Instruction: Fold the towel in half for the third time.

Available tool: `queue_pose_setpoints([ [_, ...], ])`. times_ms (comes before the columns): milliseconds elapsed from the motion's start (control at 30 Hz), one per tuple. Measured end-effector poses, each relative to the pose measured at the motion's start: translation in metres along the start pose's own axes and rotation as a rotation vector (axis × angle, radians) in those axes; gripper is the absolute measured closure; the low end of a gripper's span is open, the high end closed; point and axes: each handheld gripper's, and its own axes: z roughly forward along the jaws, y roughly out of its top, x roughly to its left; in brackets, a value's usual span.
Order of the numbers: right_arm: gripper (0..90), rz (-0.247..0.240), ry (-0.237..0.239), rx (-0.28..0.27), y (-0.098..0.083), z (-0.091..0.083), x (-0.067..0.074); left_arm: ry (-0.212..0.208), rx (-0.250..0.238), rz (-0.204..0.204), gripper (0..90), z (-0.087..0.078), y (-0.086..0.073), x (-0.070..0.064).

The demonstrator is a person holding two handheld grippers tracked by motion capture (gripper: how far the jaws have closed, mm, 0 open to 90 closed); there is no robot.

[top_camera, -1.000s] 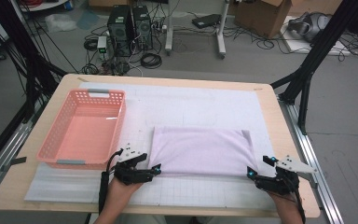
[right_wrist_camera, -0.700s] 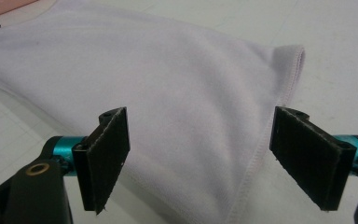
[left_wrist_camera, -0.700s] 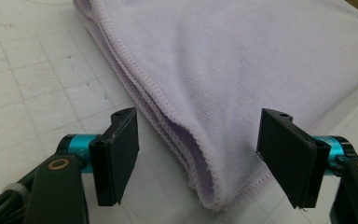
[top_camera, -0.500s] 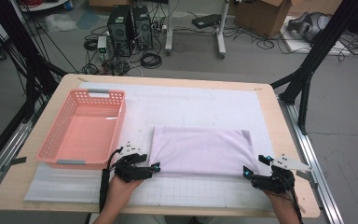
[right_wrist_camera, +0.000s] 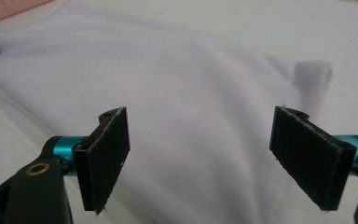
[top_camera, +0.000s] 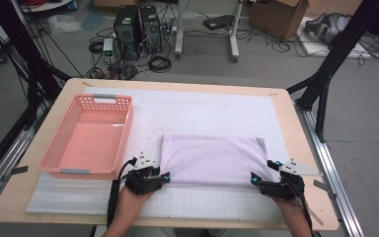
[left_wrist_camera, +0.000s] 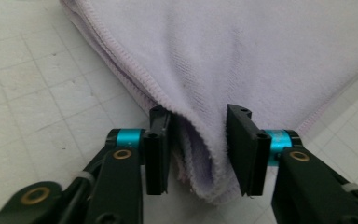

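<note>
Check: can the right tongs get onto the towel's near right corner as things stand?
Probably yes. The right tongs stand wide open with the lilac towel directly ahead between the jaws, and nothing lies in the way.

Towel (top_camera: 213,159) right of basket (top_camera: 64,148)

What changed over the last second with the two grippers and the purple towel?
The left gripper has just been closing its jaws around the near left corner of the folded lilac towel; the cloth bunches between them, though one pad looks not yet pressed on it. The right gripper slid inward to the towel's near right corner, jaws wide open. The towel and the pink basket stayed in place.
</note>
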Motion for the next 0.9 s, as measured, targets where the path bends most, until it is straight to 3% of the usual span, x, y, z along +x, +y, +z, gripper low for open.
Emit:
queue_pose_setpoints([
  [100, 19.0, 0.001, 0.036, 0.021, 0.005, 0.011, 0.003, -0.019, -0.005, 0.007, 74.6, 0.001, -0.001, -0.002],
  [400, 18.6, -0.011, 0.073, 0.004, 0.037, 0.053, 0.007, -0.023, -0.004, 0.002, 76.9, 0.000, -0.001, -0.002],
  [500, 18.6, -0.018, 0.090, 0.036, 0.050, 0.073, 0.007, -0.029, -0.006, -0.008, 77.2, 0.000, -0.001, -0.001],
  [700, 19.3, -0.075, 0.138, 0.051, 0.076, 0.102, 0.019, -0.026, -0.008, -0.021, 77.2, 0.000, -0.001, -0.001],
  [867, 22.0, -0.119, 0.166, 0.094, 0.090, 0.122, 0.029, -0.026, -0.009, -0.042, 77.2, -0.001, -0.002, 0.000],
  [900, 22.4, -0.140, 0.177, 0.117, 0.096, 0.133, 0.034, -0.029, -0.011, -0.053, 77.1, -0.001, -0.002, 0.000],
])
